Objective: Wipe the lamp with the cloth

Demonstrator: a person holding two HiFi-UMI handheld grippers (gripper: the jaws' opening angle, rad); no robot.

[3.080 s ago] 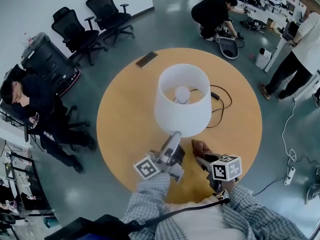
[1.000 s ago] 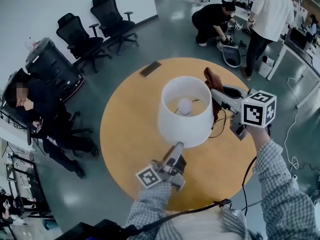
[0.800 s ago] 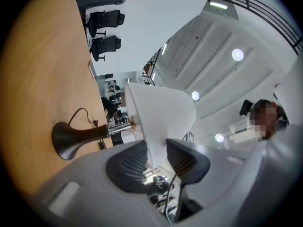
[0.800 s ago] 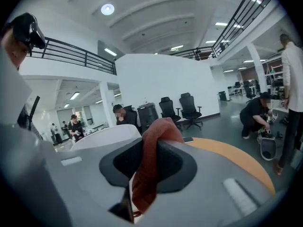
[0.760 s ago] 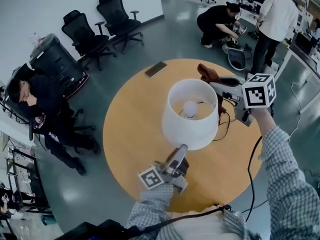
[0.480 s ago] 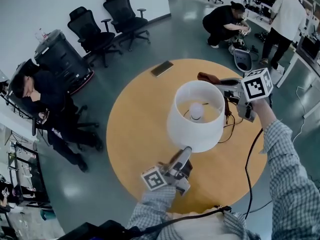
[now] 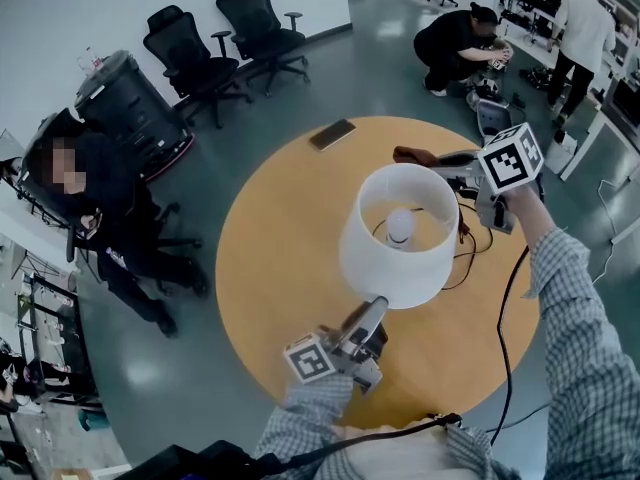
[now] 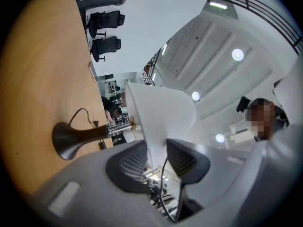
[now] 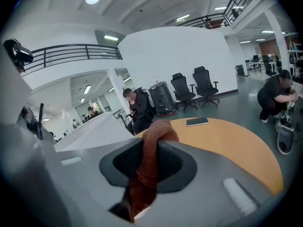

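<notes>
The lamp (image 7: 392,233) (pinched at its near edge by the left gripper (image 7: 370,310)) was neared for wiping by the cloth (image 7: 412,155) clamped in the right gripper (image 7: 445,166).

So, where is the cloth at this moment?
In the head view, upper right: the cloth is clamped in the right tongs, beside the far rim of the lampshade.

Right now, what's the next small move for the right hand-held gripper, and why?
Probably press the cloth onto the lampshade, far outer side, and stroke down. The right hand-held gripper pinches the cloth just beyond the top rim; the left hand-held gripper grips the lower rim.
</notes>
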